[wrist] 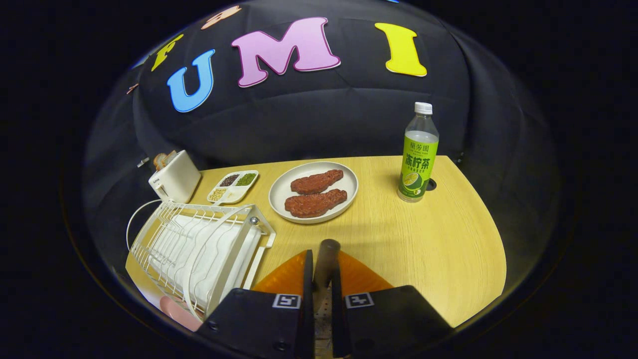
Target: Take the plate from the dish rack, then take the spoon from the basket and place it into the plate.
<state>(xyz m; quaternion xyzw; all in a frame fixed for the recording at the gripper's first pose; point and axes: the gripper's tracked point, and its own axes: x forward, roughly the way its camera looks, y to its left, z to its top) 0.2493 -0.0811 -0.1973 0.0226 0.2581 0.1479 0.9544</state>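
One claw gripping a dark spoon handle above an orange plate.
Beyond it a plate of meat; dish rack left of it.

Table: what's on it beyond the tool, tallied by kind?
Meat pieces: 2
Plate: 1
Bottle: 1
Toaster: 1
Rack: 1
Bean tray: 1
Total: 7
Tool shut on a dark handle.
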